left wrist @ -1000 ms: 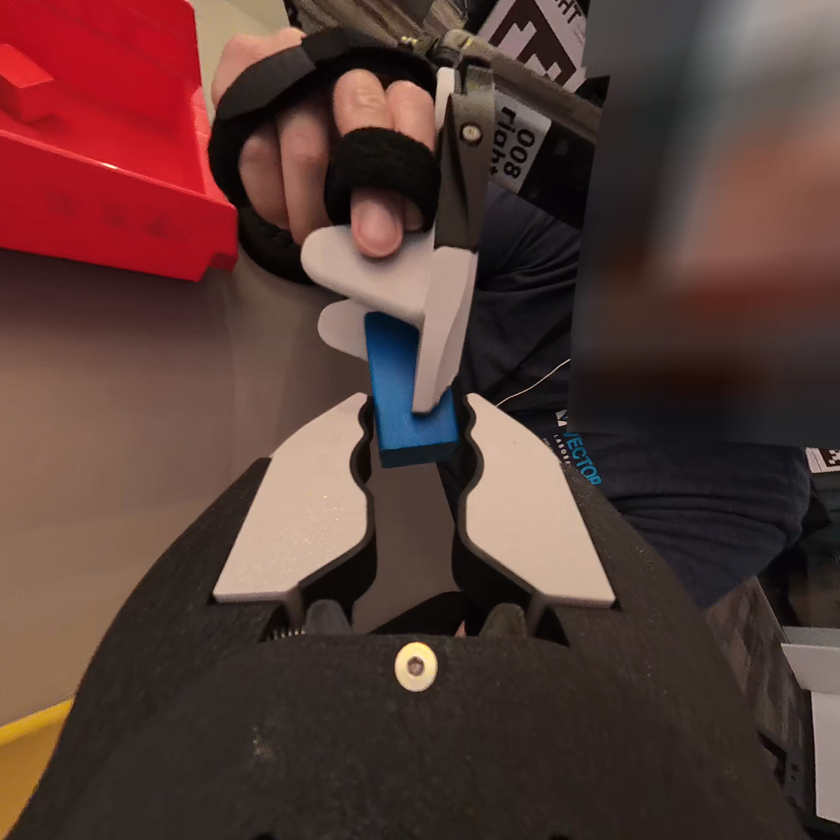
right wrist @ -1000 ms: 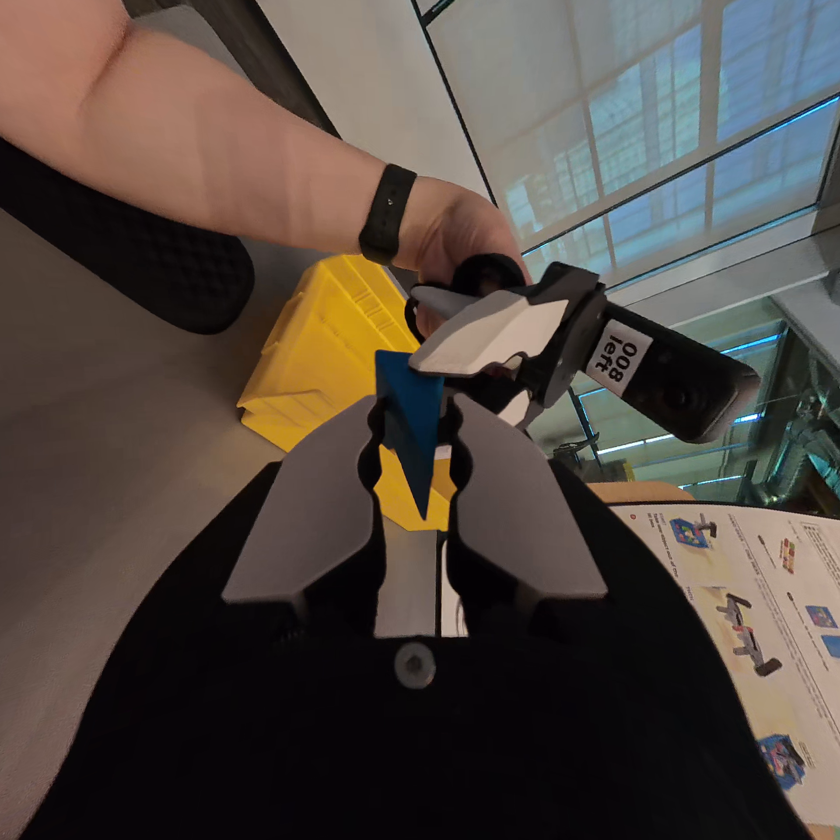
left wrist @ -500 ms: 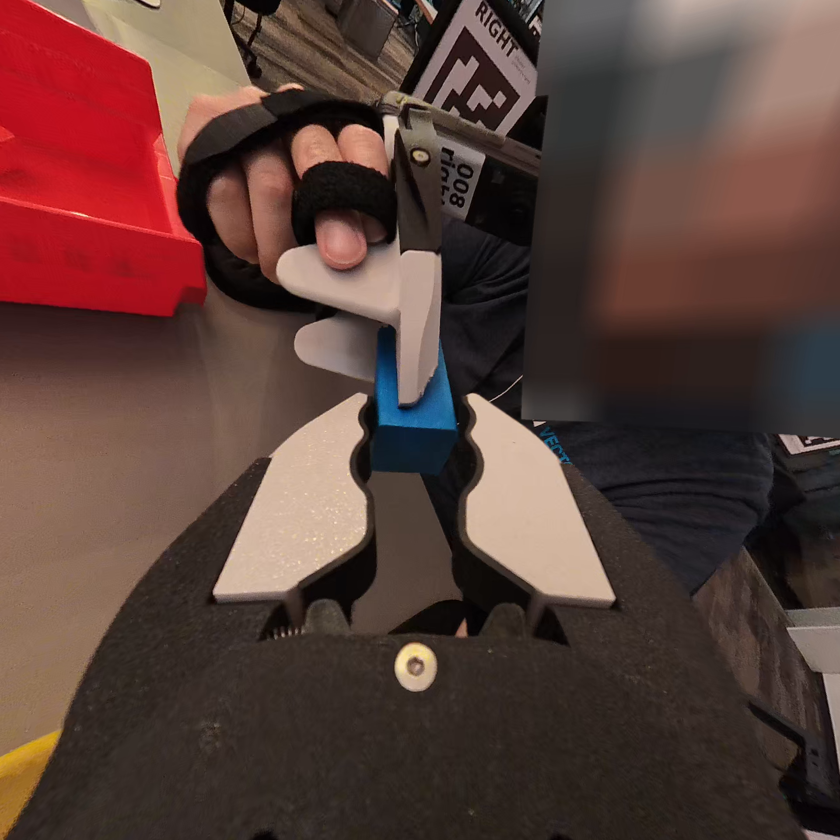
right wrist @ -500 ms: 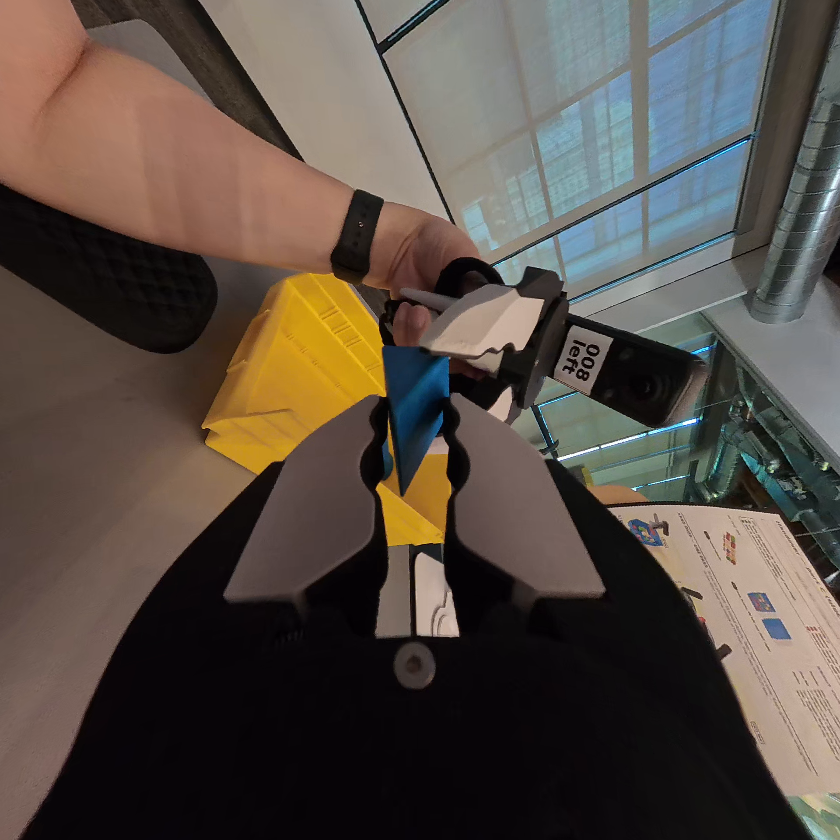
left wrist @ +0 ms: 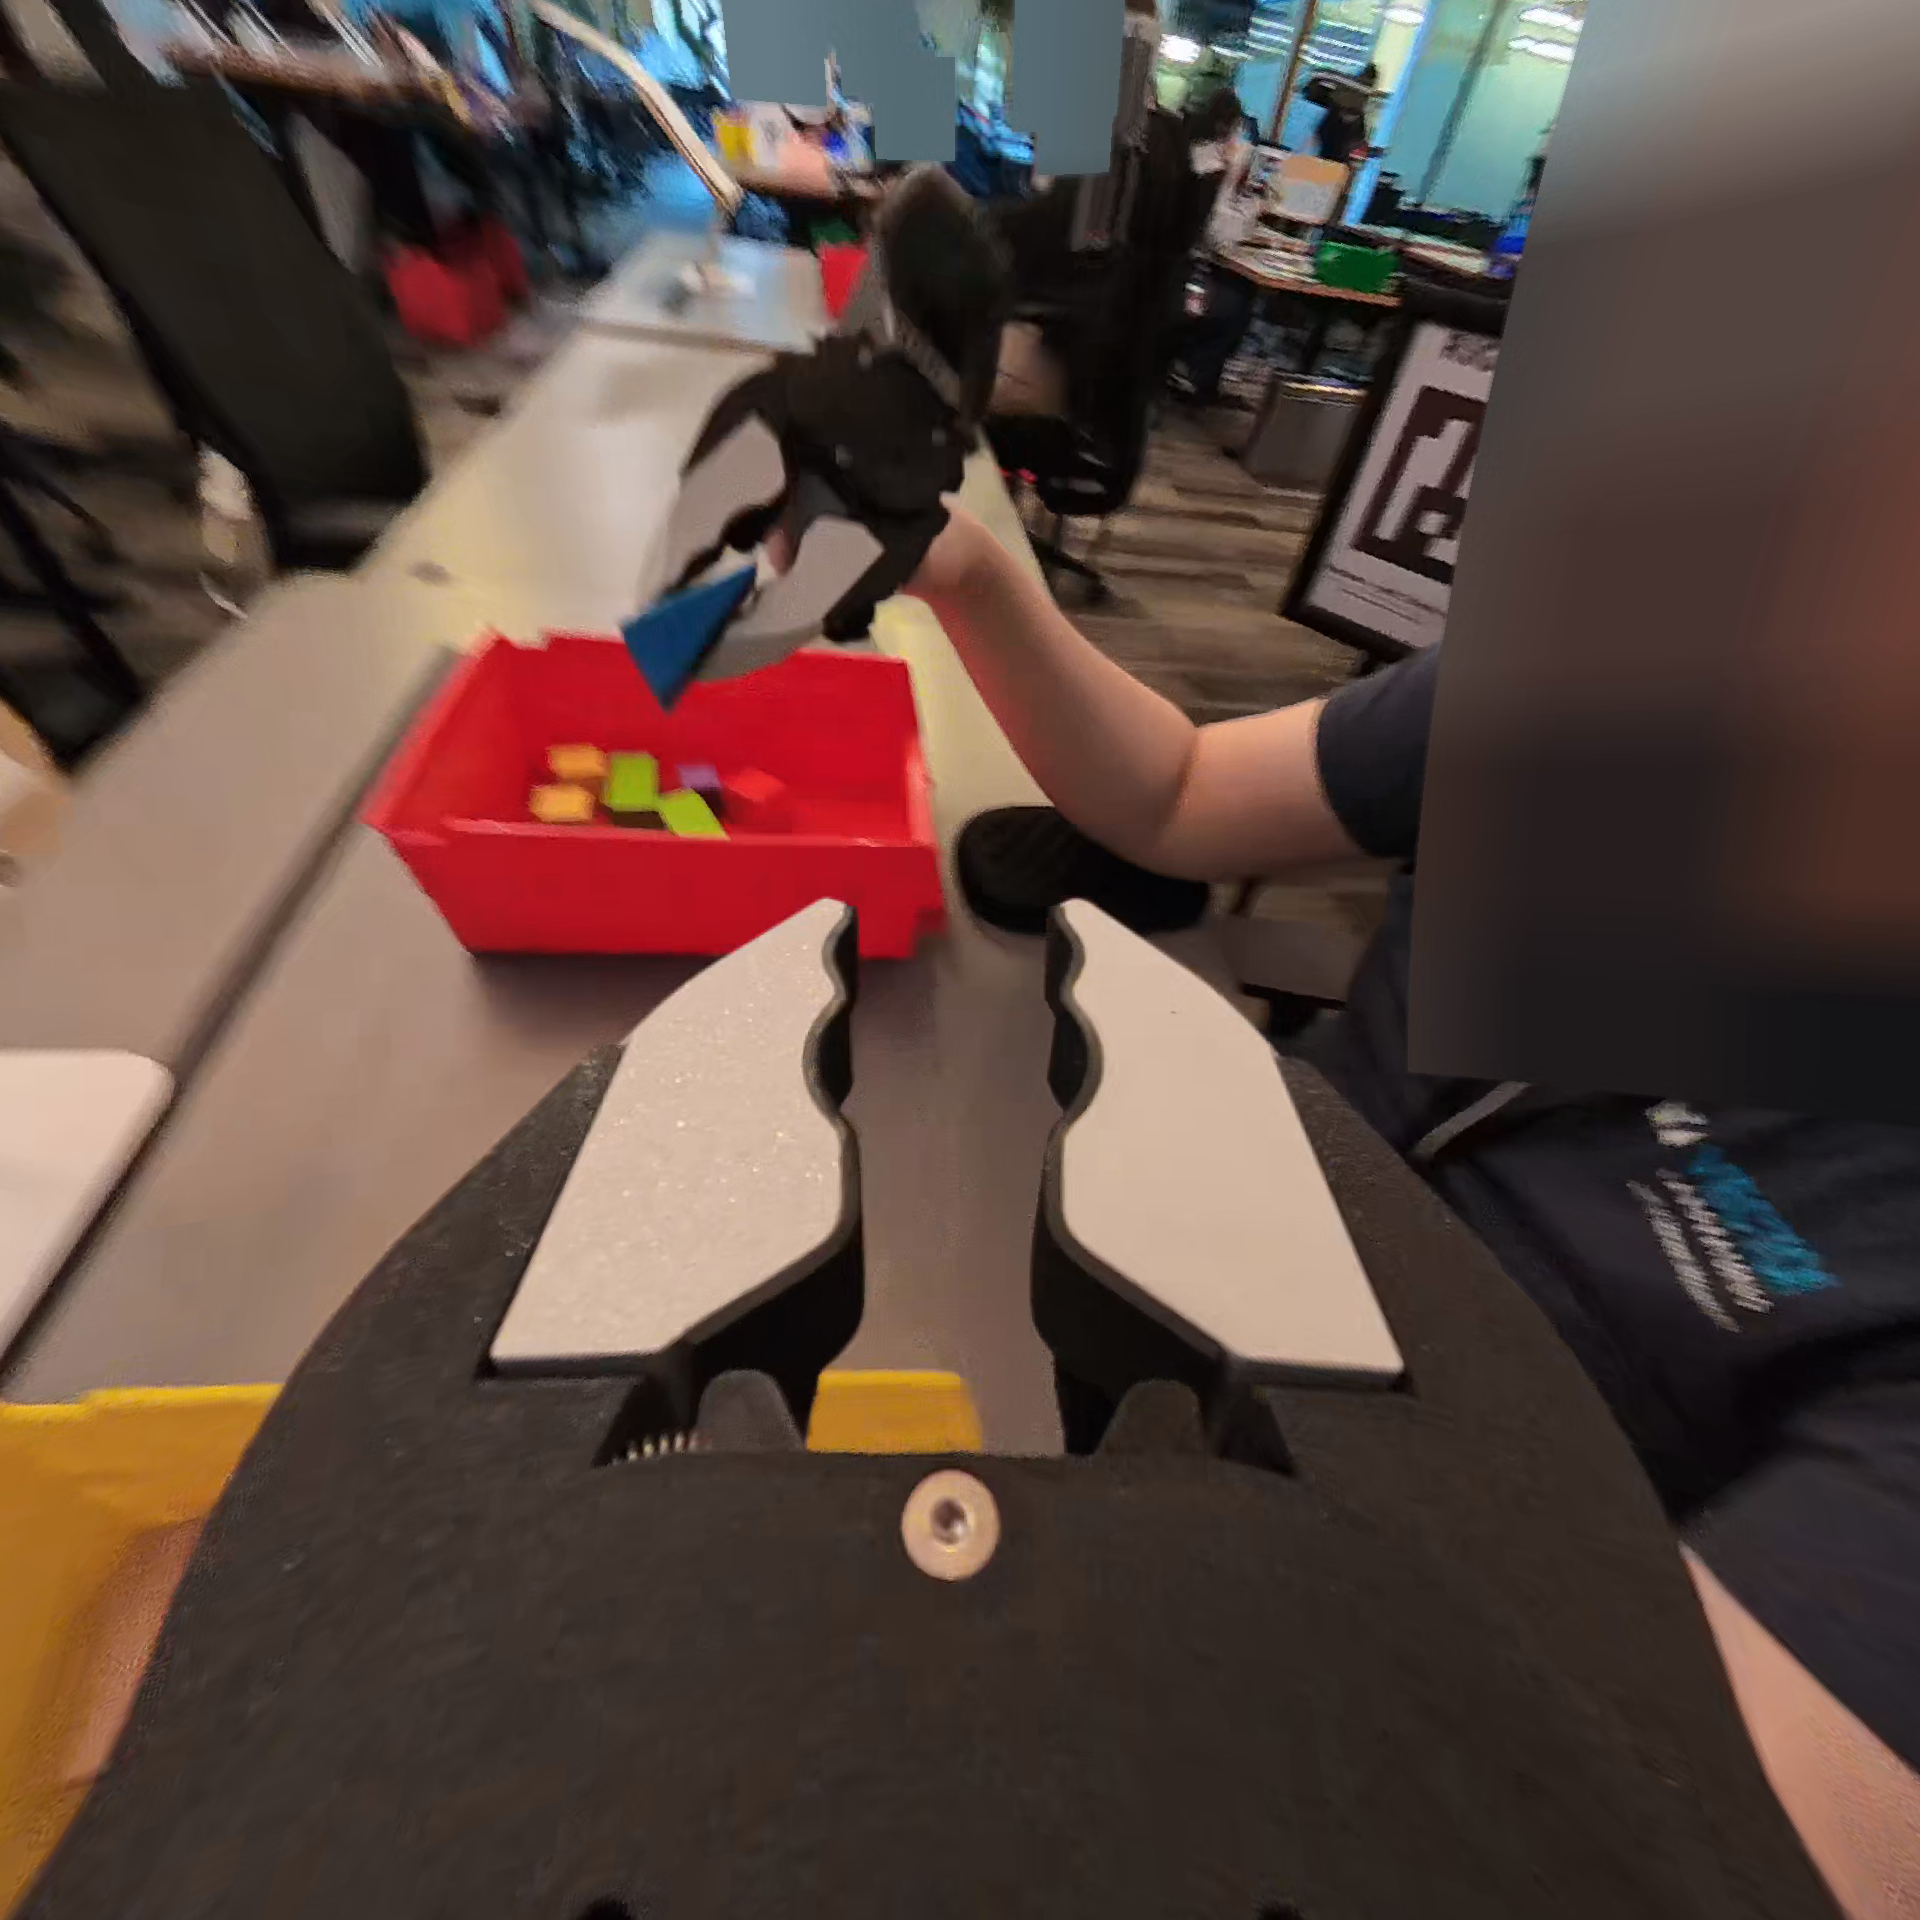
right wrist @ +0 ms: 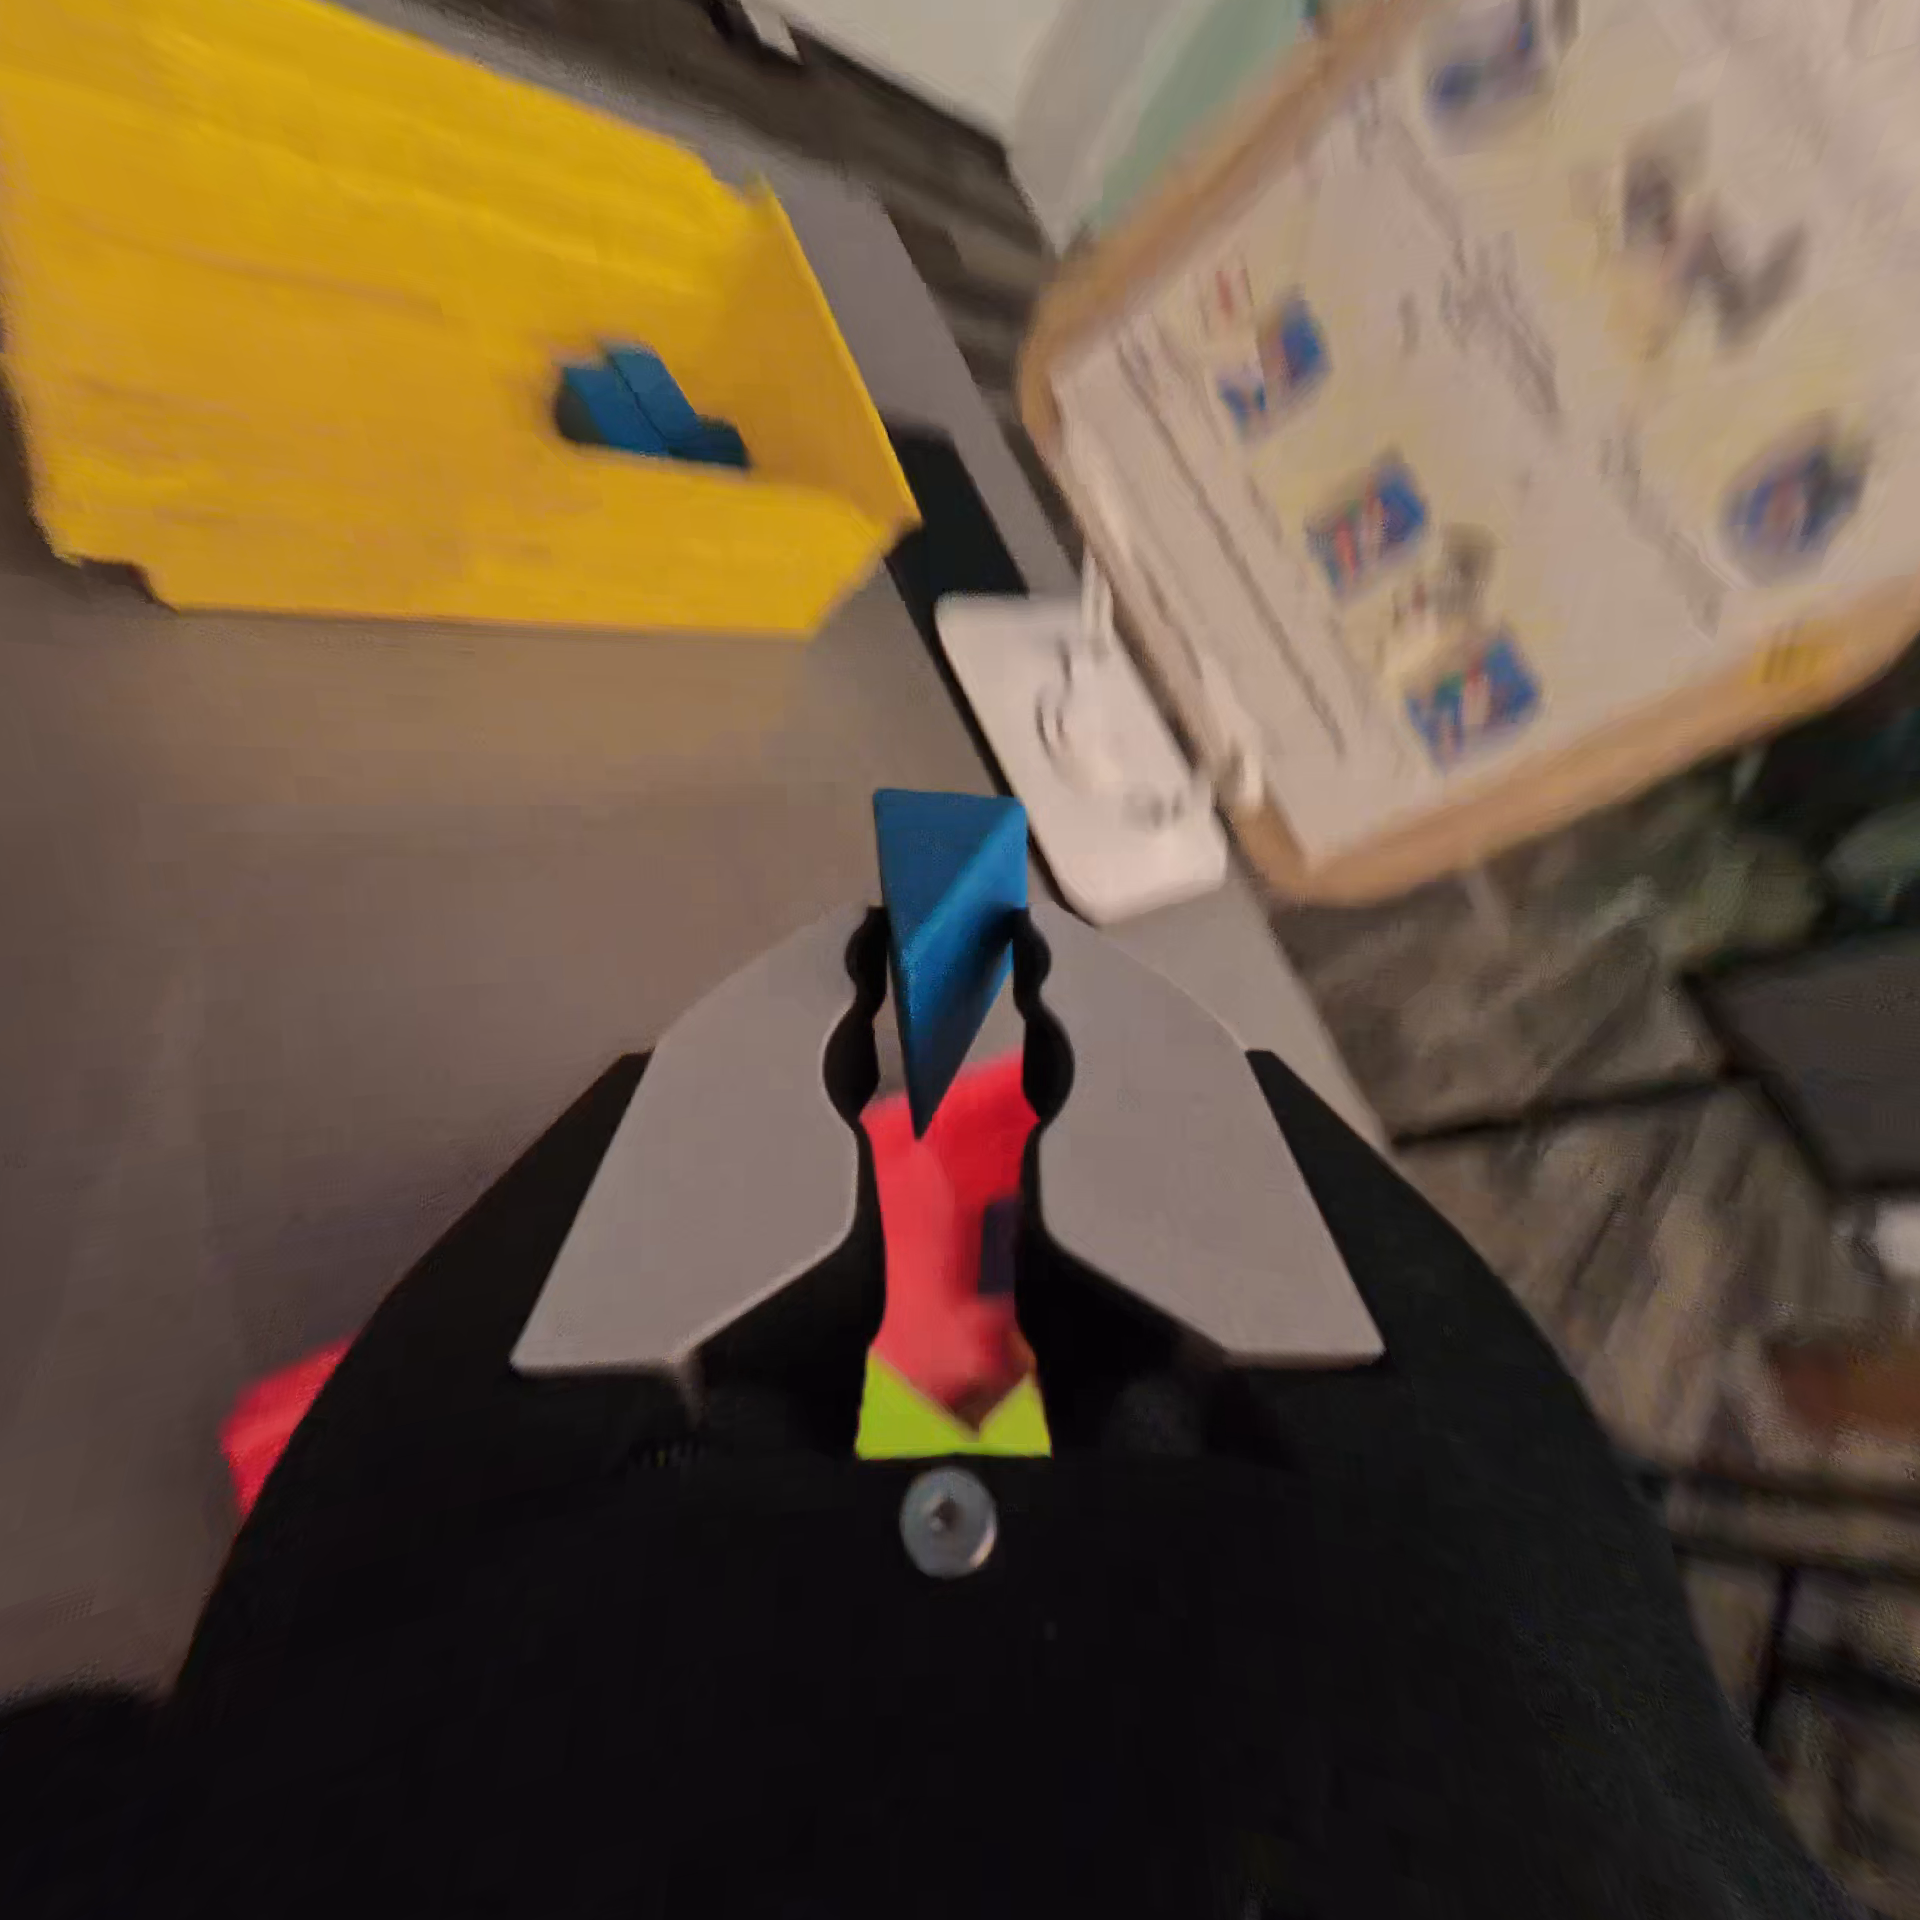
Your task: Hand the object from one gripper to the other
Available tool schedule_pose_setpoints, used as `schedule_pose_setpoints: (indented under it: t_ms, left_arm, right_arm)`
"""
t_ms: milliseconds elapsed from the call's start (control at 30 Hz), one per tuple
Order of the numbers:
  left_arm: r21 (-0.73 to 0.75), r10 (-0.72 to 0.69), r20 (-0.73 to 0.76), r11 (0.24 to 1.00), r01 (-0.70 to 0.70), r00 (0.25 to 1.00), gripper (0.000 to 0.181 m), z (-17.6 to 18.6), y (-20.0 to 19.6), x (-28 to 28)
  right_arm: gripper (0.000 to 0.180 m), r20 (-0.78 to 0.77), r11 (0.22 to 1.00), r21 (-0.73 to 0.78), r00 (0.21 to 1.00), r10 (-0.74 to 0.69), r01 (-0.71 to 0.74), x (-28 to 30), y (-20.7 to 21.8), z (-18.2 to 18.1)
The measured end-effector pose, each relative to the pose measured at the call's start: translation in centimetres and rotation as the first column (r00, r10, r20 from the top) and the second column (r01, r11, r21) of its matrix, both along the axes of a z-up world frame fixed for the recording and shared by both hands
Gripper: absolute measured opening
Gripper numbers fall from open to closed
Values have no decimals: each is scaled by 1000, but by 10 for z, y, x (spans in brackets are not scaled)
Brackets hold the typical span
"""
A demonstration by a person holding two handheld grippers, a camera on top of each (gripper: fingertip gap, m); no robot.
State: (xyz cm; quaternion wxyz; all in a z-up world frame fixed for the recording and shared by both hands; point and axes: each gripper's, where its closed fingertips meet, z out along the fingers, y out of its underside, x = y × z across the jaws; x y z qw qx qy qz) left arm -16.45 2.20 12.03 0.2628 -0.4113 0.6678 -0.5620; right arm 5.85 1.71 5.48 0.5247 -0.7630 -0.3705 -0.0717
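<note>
A long grey tabletop (left wrist: 312, 1039) carries everything. On it, at the far side in the left wrist view, sits a red rectangular plastic bin (left wrist: 665, 883); inside lie several small coloured blocks (left wrist: 644, 792), orange, green, purple and red, gathered near its middle. A yellow plastic bin (right wrist: 416, 343) shows in the right wrist view, tilted in the frame, and through a notch in its wall a few blue blocks (right wrist: 649, 416) can be seen inside. Beside it a blurred printed sheet on a light board (right wrist: 1475, 416) leans at the table edge.

The left gripper (left wrist: 951, 961) hangs over the near part of the table with its grey fingers spread and nothing between them; the yellow bin's rim (left wrist: 894, 1408) shows below it.

The right gripper (right wrist: 951, 940) is pressed together on the blue wedge-shaped block (right wrist: 945, 925), pinching it near the fingertips with the sharp point towards the camera. Seen from the left wrist view, that gripper (left wrist: 727, 613) holds the wedge (left wrist: 681, 634) in the air above the red bin's far wall, well apart from the left gripper.
</note>
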Motion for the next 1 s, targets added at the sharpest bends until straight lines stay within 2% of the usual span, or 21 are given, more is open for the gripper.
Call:
schedule_pose_setpoints:
  t_ms: [100,200,300,400,500,633,800,1000]
  left_arm:
    - [82,63,167,994,-78,984,32,17,-2,2]
    - [118,110,333,981,-157,937,31,31,-5,3]
    - [109,108,355,982,-156,928,28,34,-11,5]
    - [93,109,327,985,-147,939,29,32,-13,9]
    - [132,130,303,975,-176,944,29,23,-10,17]
    - [174,110,266,972,-160,958,29,13,-13,23]
    - [206,97,239,967,-148,966,29,6,-18,28]
    - [212,94,227,967,-143,969,28,4,-19,28]
  right_arm:
    - [24,-11,954,-223,978,-208,200,71,-1,-48]
    - [24,-6,875,-409,958,-286,258,99,-1,-99]
    - [24,-51,840,-492,956,-290,228,100,10,-132]
    - [24,-60,757,-591,920,-386,279,107,17,-159]
    - [24,-94,711,-654,905,-414,258,101,20,-176]
    - [24,-27,682,-660,896,-442,317,106,27,-192]
    - [25,-17,679,-659,896,-444,324,104,32,-195]
    - [24,60,619,-695,888,-456,365,112,19,-198]
